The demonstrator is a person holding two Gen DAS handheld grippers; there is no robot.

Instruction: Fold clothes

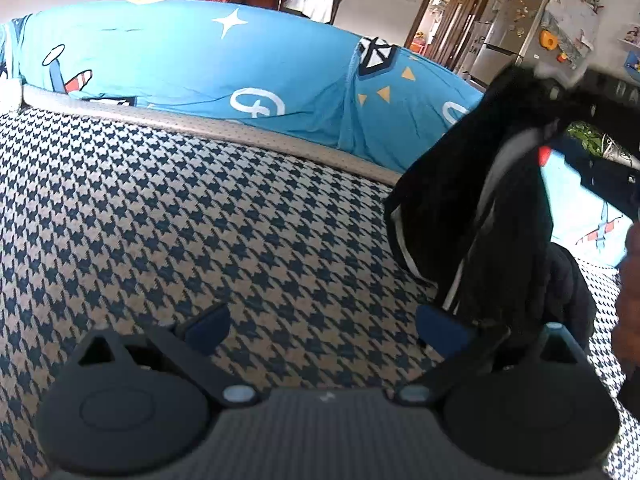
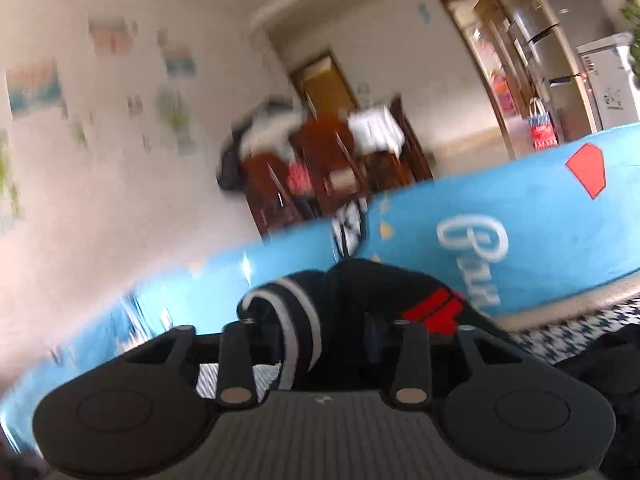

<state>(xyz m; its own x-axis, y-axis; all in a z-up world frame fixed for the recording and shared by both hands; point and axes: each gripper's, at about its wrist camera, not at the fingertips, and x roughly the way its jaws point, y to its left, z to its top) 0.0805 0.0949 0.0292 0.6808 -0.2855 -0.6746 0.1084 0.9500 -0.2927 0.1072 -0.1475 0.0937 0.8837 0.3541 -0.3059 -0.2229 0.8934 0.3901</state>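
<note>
Hanging from right gripper [image 2: 320,334]: dark garment [image 1: 472,208], left gripper [image 1: 324,328] empty

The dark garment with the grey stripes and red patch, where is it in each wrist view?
Left wrist view: the dark garment hangs at the right, lifted above the houndstooth surface.
Right wrist view: it is bunched at bottom centre, between the right gripper fingers.
Shared landmark: the blue printed cover behind it.

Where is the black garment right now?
The black garment hangs at the left wrist view's right side, lifted above the houndstooth cover by the right hand-held gripper, before the blue sheet.
</note>
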